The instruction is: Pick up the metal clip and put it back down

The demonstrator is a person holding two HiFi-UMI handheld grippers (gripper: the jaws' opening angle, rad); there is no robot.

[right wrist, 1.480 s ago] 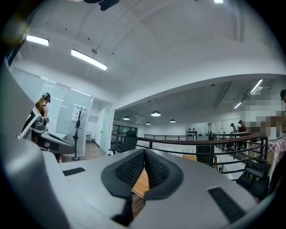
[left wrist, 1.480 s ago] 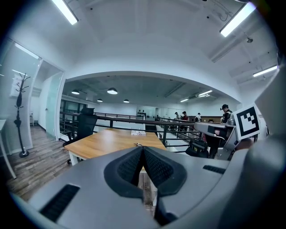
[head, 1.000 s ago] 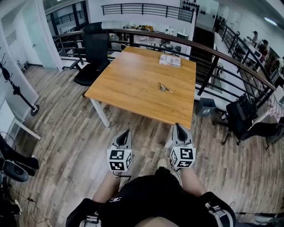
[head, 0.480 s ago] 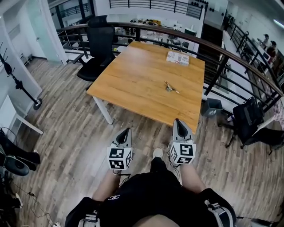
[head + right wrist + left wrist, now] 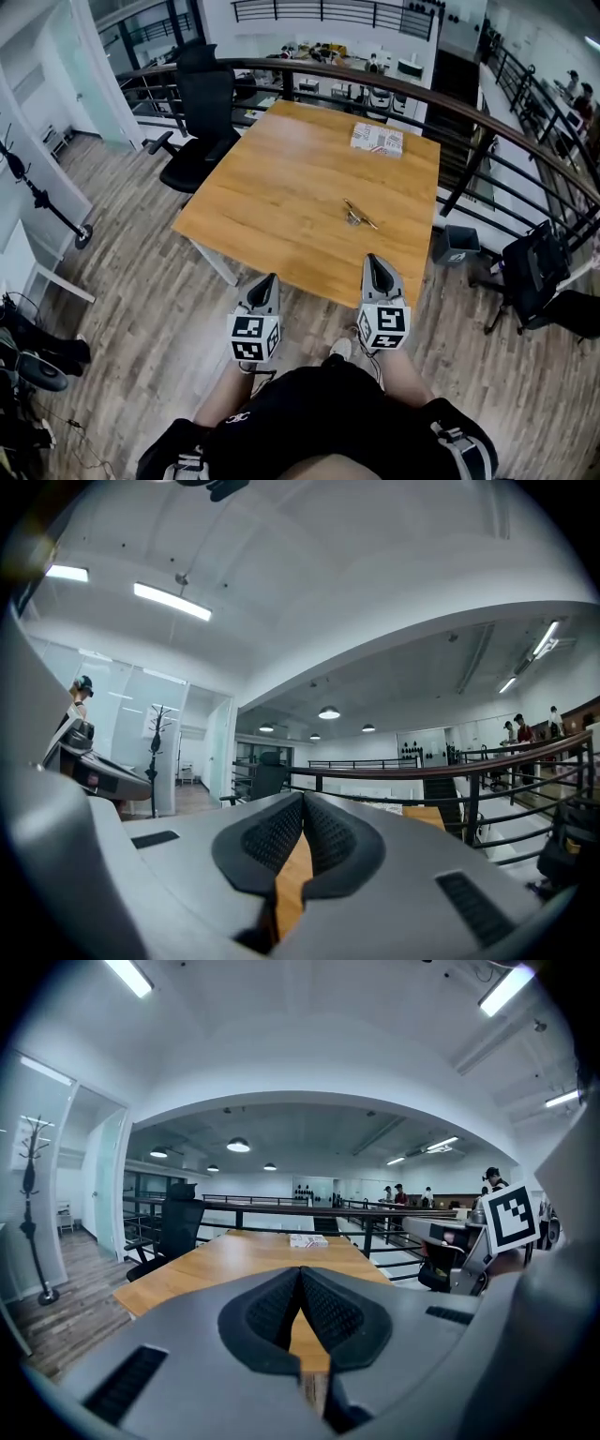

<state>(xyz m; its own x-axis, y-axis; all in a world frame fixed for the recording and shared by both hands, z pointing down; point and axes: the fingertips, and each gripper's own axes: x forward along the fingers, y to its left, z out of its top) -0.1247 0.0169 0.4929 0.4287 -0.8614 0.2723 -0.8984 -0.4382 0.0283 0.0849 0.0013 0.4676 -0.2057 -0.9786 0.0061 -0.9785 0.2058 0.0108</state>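
The metal clip (image 5: 356, 215) lies on the wooden table (image 5: 281, 206), right of its middle, and neither gripper touches it. My left gripper (image 5: 265, 281) is held near the table's front edge, jaws shut and empty. My right gripper (image 5: 376, 263) hovers over the front edge, just short of the clip, also shut with nothing between its pads. In the left gripper view the left gripper's (image 5: 300, 1274) tips meet and the table (image 5: 234, 1255) stretches ahead. In the right gripper view the right gripper's (image 5: 304, 803) tips meet too. The clip is hidden in both gripper views.
A patterned box (image 5: 377, 139) lies at the table's far right. A black office chair (image 5: 204, 103) stands at the far left corner. A dark railing (image 5: 487, 127) curves behind and right of the table. A small bin (image 5: 456, 244) and a black bag (image 5: 539, 277) sit beyond it.
The view has closed in on the table: it and the clip now sit lower and nearer. Both grippers stay shut side by side; the right tip now overlaps the table's front edge.
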